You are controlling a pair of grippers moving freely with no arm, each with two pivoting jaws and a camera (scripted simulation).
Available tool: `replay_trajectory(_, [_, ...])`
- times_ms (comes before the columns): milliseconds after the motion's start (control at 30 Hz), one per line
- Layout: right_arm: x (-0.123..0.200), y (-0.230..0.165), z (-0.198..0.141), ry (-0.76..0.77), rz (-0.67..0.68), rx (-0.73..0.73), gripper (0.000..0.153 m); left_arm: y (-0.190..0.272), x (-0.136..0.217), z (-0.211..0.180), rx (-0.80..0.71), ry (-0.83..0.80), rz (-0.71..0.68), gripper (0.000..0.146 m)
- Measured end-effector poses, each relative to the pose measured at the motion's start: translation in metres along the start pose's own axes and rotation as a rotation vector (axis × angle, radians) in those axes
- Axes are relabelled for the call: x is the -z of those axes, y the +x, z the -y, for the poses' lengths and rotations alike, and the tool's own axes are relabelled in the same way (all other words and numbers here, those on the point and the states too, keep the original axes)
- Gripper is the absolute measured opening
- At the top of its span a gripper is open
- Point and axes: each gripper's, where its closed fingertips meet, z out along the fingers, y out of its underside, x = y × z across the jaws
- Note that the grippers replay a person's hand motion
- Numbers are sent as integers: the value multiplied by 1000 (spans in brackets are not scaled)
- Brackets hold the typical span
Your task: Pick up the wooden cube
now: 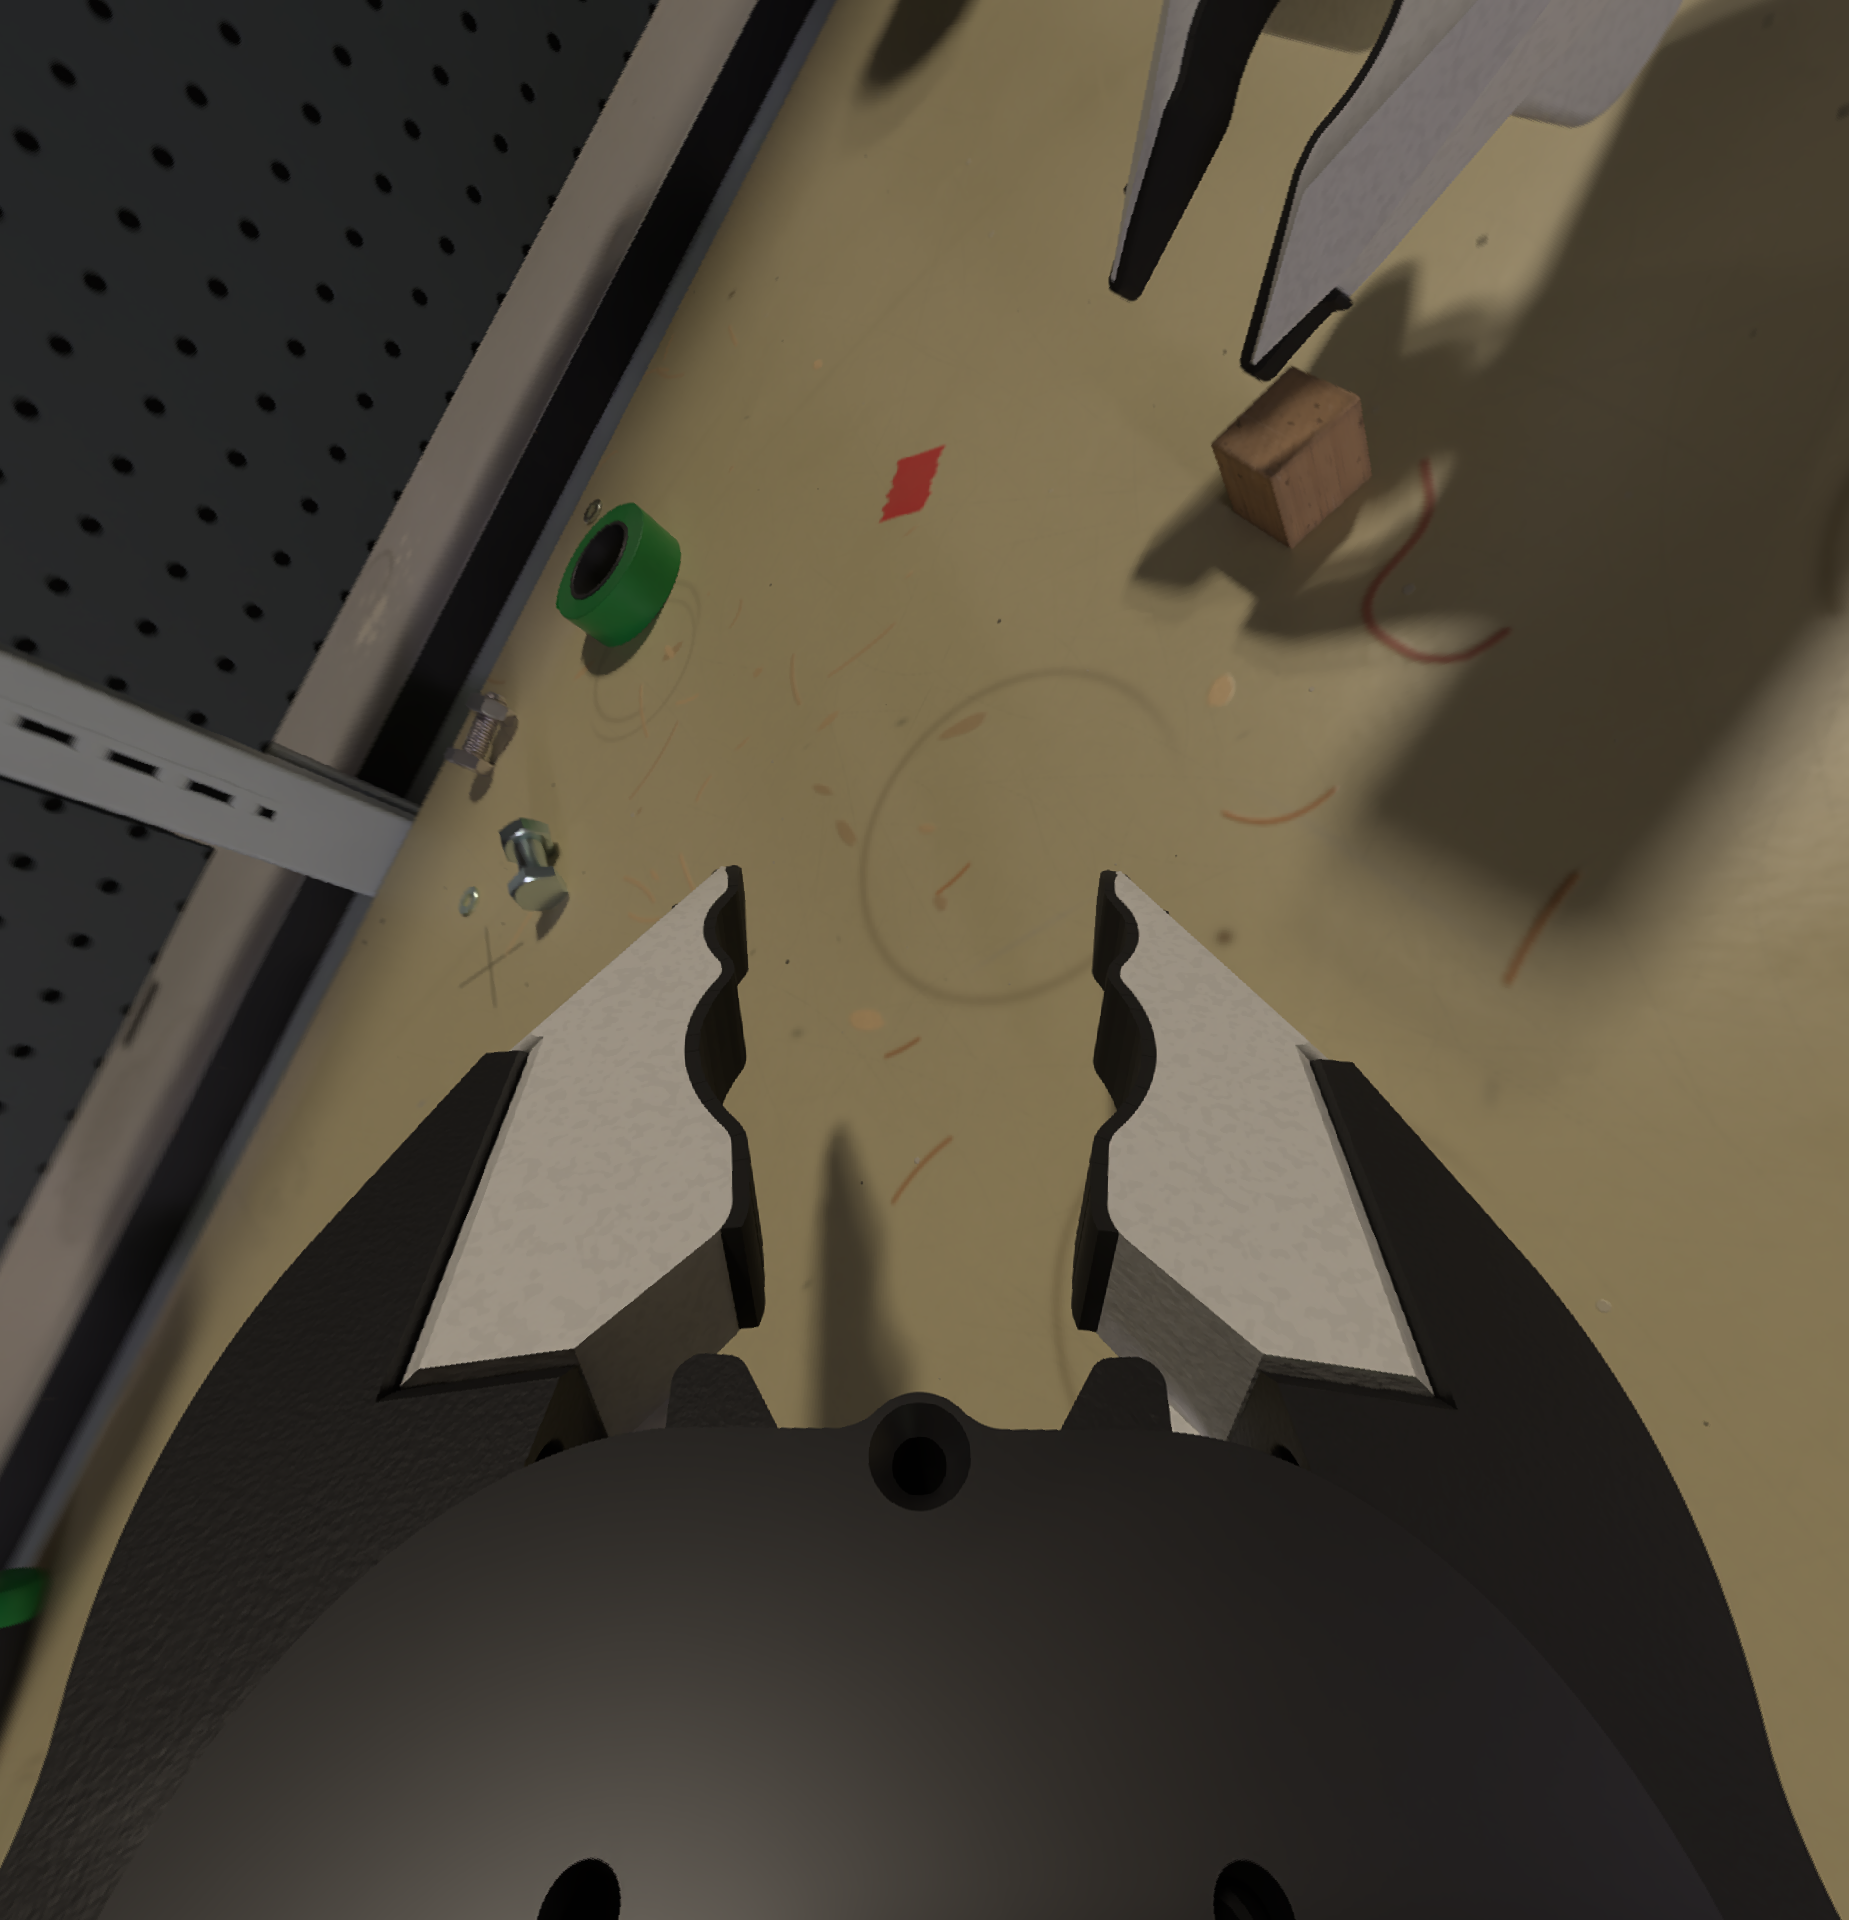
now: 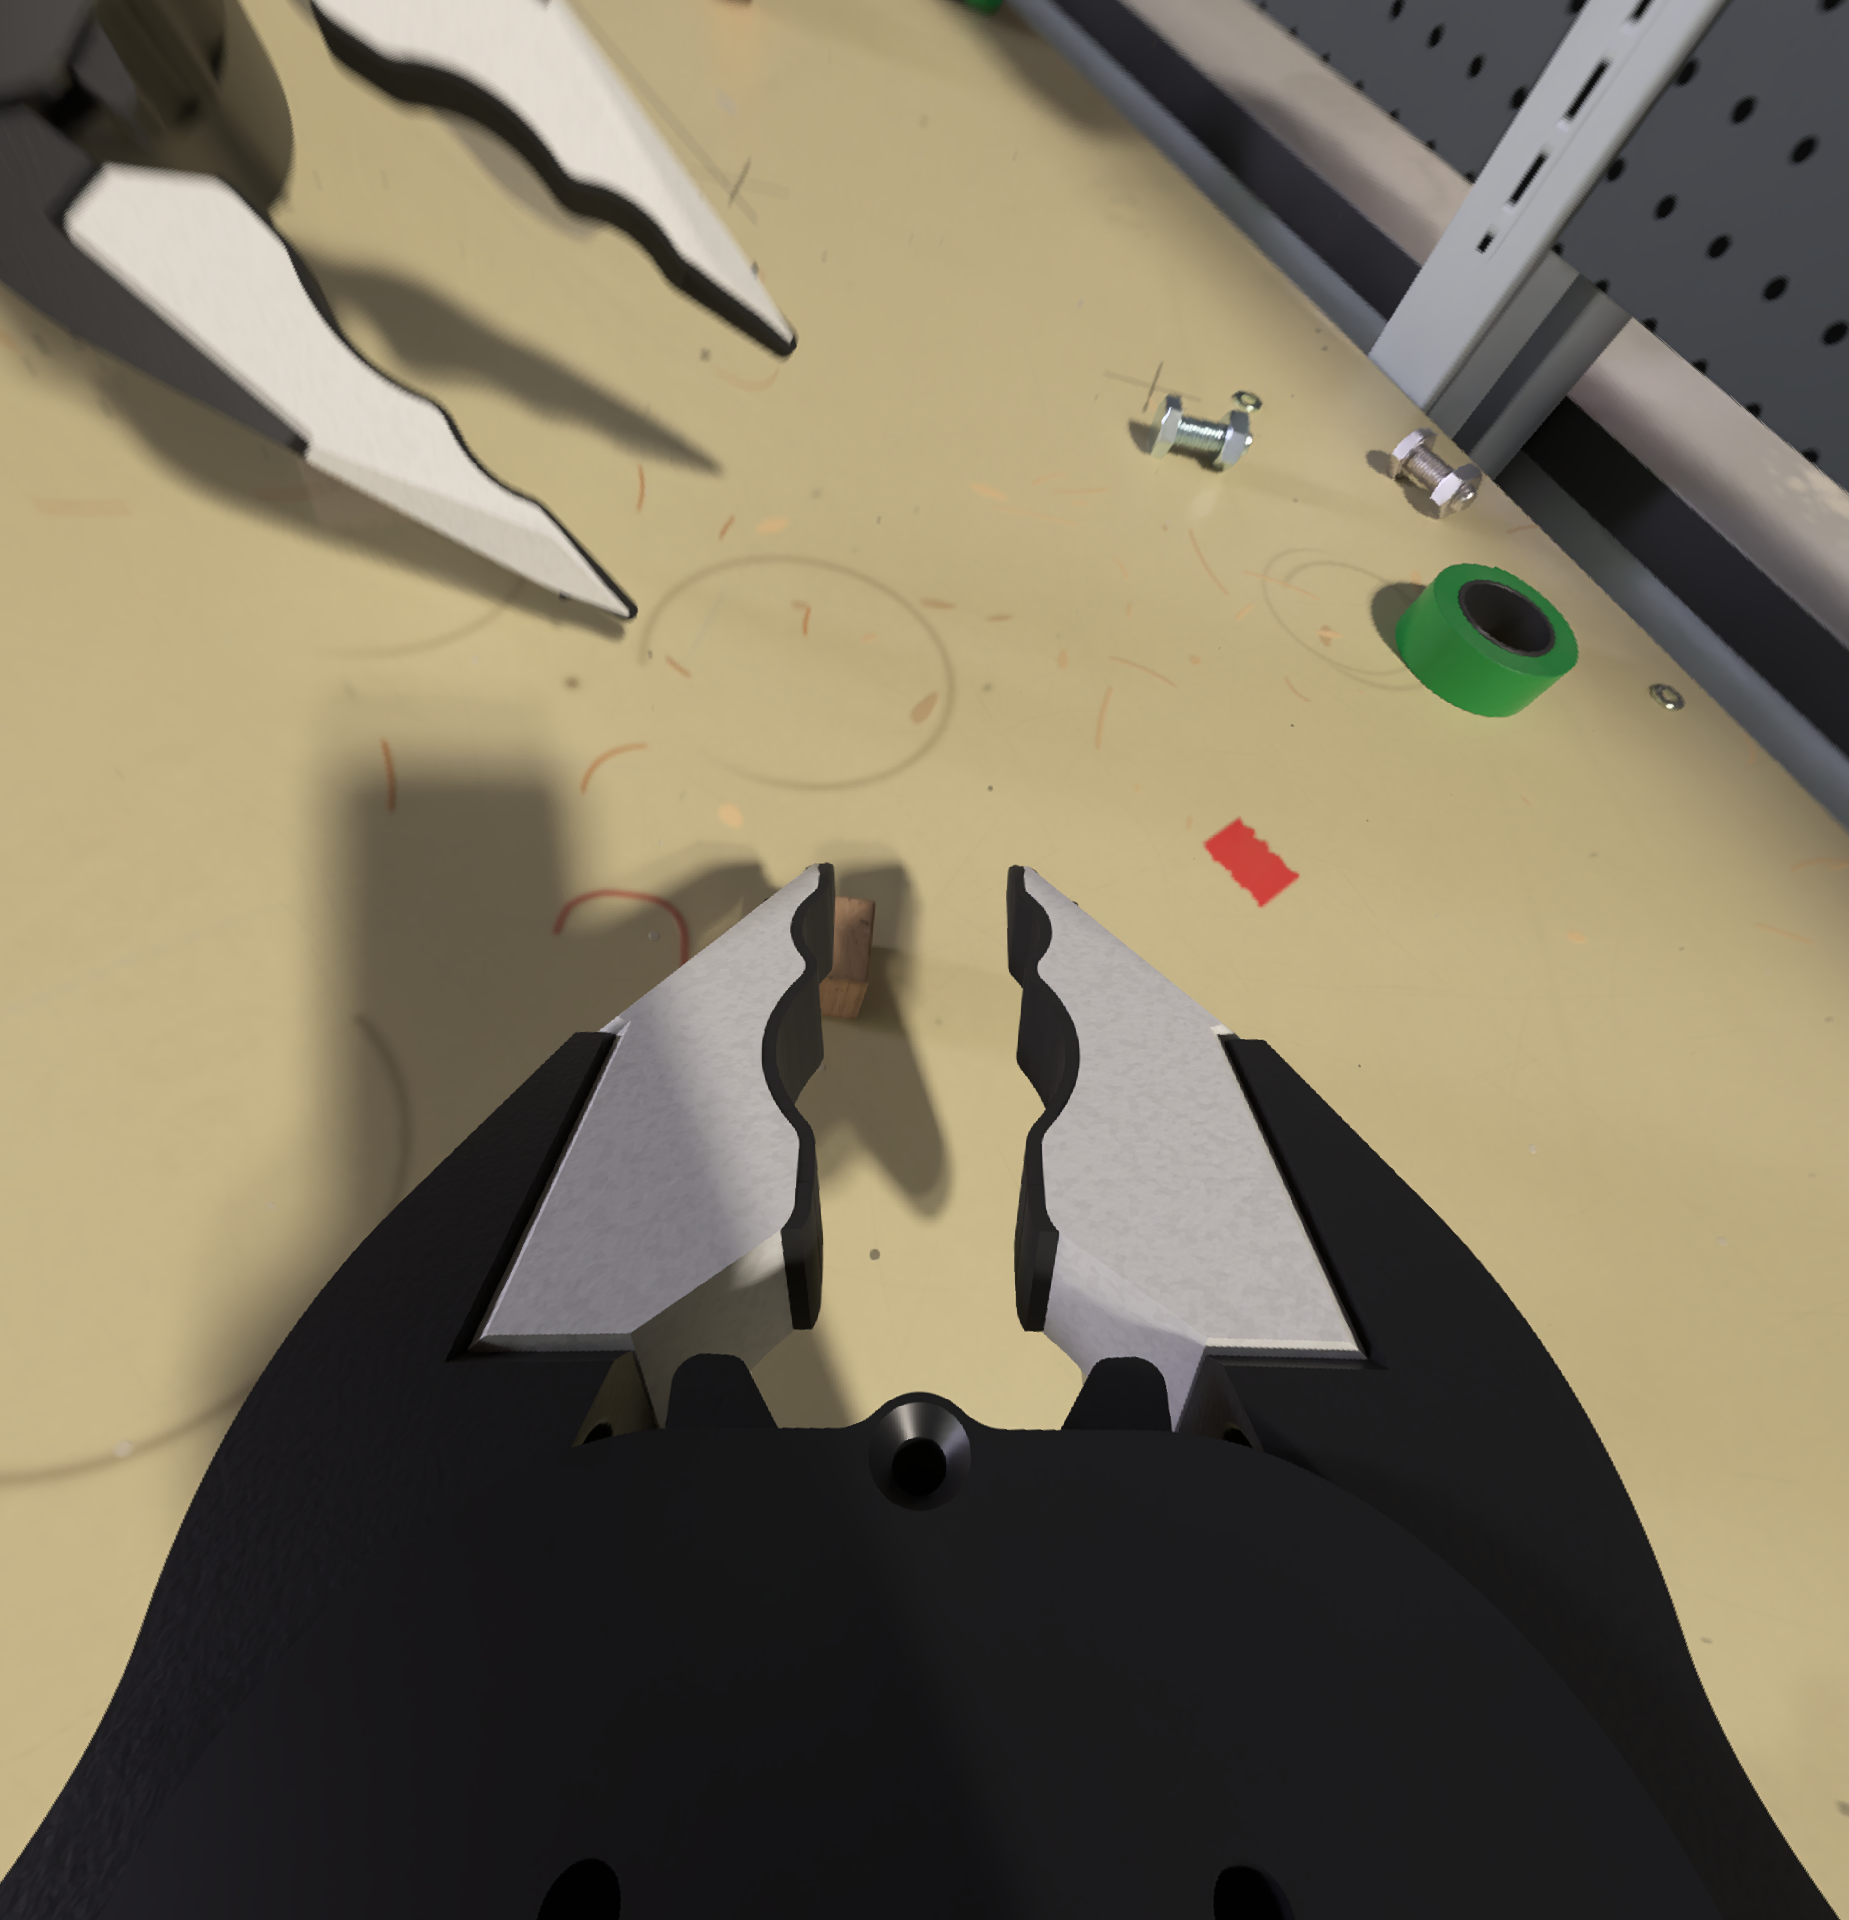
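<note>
The wooden cube (image 1: 1294,457) sits on the tan bench top, far right in the left wrist view. In the right wrist view only a sliver of the cube (image 2: 852,956) shows, beside and mostly hidden behind my right gripper's left finger (image 2: 712,1070). My right gripper (image 2: 918,871) is open and empty, with a narrow gap, and the cube is not between its fingers. It also shows in the left wrist view (image 1: 1198,330), its nearer fingertip just above the cube. My left gripper (image 1: 920,878) is open wide and empty, well short of the cube; it also shows in the right wrist view (image 2: 710,480).
A green tape roll (image 1: 619,571) (image 2: 1486,639), two bolts (image 2: 1200,428) (image 2: 1434,473) and a red patch (image 1: 915,483) (image 2: 1250,860) lie on the bench. A dark pegboard wall (image 1: 172,364) with a grey rail (image 2: 1502,208) borders the bench.
</note>
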Motion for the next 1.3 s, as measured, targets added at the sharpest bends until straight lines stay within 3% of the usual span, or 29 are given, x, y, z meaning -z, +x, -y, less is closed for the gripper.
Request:
replay_trajectory(167, [13,9,13,130,71,-230,46,-2,5,7,123,117,-51,66])
replay_trajectory(300, [10,3,7,93,133,-331,65,-8,8,10,195,156,-58,62])
replay_trajectory(533, [-4,-16,-6,-49,109,-197,91,-14,9,10,232,169,-32,56])
replay_trajectory(733, [-25,-40,-6,-156,101,-236,138,-16,8,11,225,167,-1,50])
replay_trajectory(867, [-36,-39,-19,-274,9,-164,143,-15,8,13,207,173,1,49])
replay_trajectory(1000, [-37,-38,-23,-302,50,-203,134,-19,10,15,221,197,22,48])
replay_trajectory(1033, [-33,-34,-23,-284,44,-205,125,-23,12,17,224,217,47,47])
replay_trajectory(1067, [-29,-31,-23,-265,47,-203,105,-27,15,19,226,242,74,47])
replay_trajectory(1100, [-26,-28,-24,-254,59,-202,74,-31,18,22,227,264,101,46])
replay_trajectory(1133, [-24,-25,-24,-251,69,-200,56,-35,22,24,228,283,130,46])
replay_trajectory(1233, [-21,-23,-26,-269,102,-199,31,-47,34,30,216,335,217,45])
replay_trajectory(1300, [-20,-24,-26,-271,112,-199,25,-53,40,32,206,359,264,45])
